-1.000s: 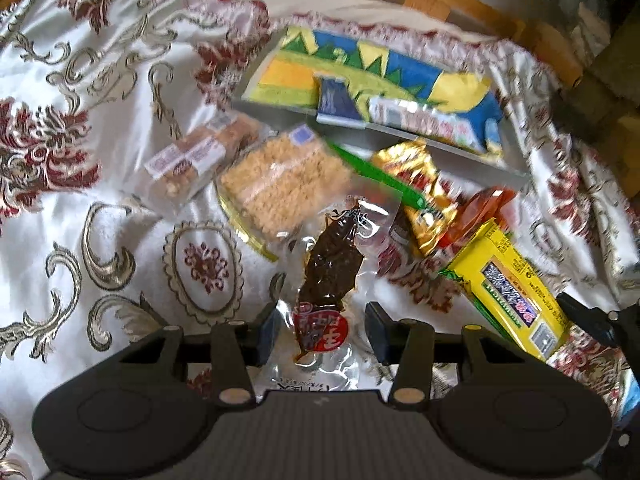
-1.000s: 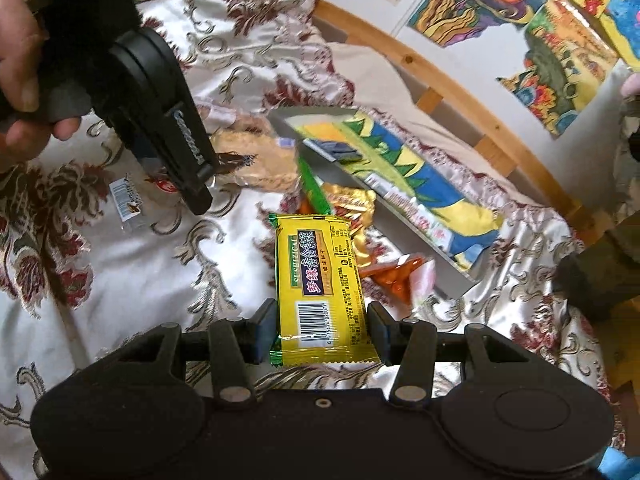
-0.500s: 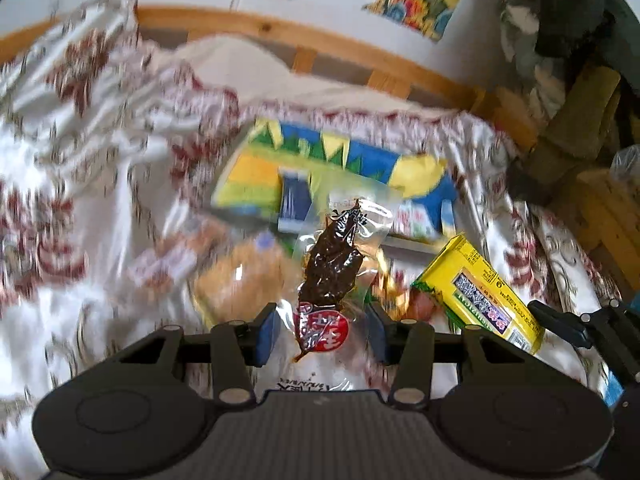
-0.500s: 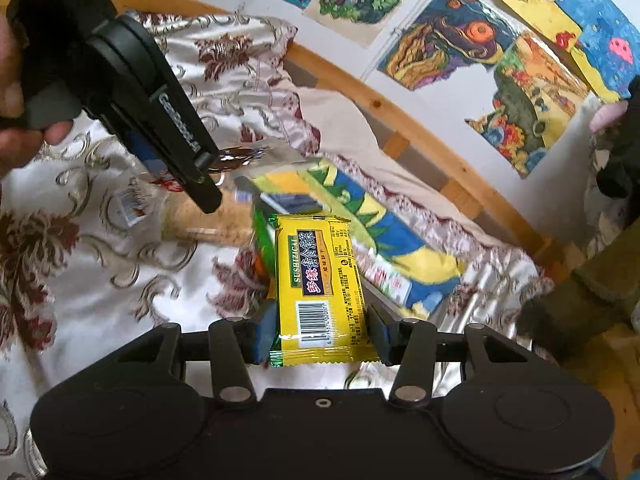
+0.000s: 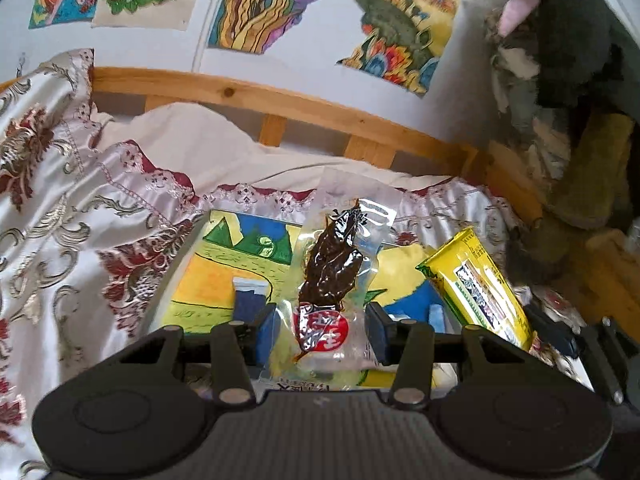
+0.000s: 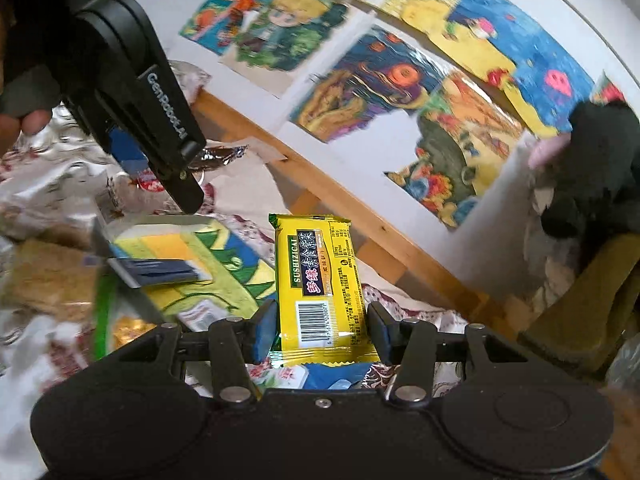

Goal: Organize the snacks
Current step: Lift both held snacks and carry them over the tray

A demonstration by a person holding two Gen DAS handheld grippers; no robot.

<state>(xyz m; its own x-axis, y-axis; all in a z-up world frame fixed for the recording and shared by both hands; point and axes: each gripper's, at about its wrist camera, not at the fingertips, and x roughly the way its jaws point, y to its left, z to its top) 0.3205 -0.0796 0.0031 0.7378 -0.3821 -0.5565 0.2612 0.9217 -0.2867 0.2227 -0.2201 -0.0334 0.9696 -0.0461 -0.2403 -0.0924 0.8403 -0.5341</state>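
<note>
**Operator:** Clear film pack [image 5: 332,280] with the dark dried snack: why is it held upright by its lower end?

**Technician:** The left gripper [image 5: 320,330] has its jaws clamped on the pack's lower part, so the free end stands up and the pack can be lowered flat. It hangs above the colourful tray [image 5: 208,276] on the bed [image 5: 60,216]. The right gripper [image 6: 322,330] has its jaws clamped on the barcode end of the yellow snack bar [image 6: 320,280], also held over the bed near the tray, probably for the same deposit.

**Operator:** What cannot be verified?

**Technician:** The tray's near part sits behind both packs. Items already in it, including a dark blue packet [image 6: 160,270], are blurred. Loose snacks at the left edge of the right wrist view cannot be identified.
</note>
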